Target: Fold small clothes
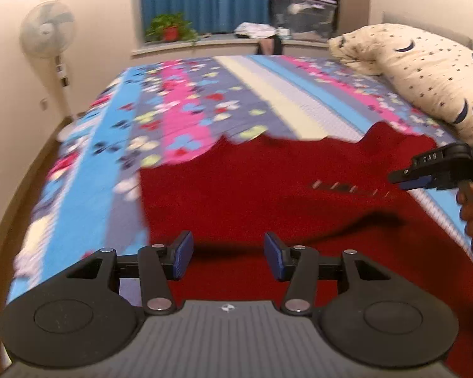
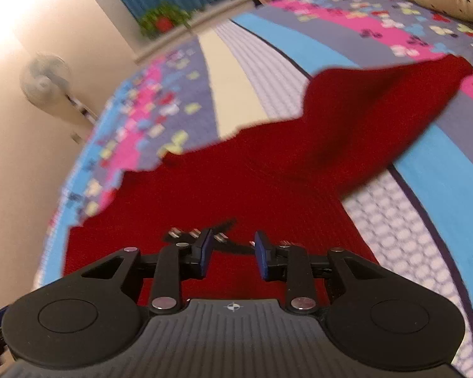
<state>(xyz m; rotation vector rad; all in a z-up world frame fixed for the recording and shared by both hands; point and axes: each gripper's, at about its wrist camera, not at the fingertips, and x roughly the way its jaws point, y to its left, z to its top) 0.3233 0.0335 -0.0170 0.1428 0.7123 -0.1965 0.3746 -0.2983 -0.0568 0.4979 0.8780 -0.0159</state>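
On bed: red knit garment (image 1: 268,189) lying spread over striped floral bedspread (image 1: 179,104), one sleeve (image 2: 394,94) stretching off to far right
Left gripper (image 1: 228,258): hovering over near garment edge, fingers standing apart, clamping nothing
Right gripper (image 2: 231,253): hanging low over chest trim (image 2: 198,234), fingers parted, gripping nothing
Step tip: likely needing sleeve brought across body; pinching cuff only, laying it flat, smoothing wrinkles
Writing: "DAS" showing on right gripper body in left view; chest lettering blurring, unreadable
Background: star-print pillow (image 1: 419,69) sitting near, not touching
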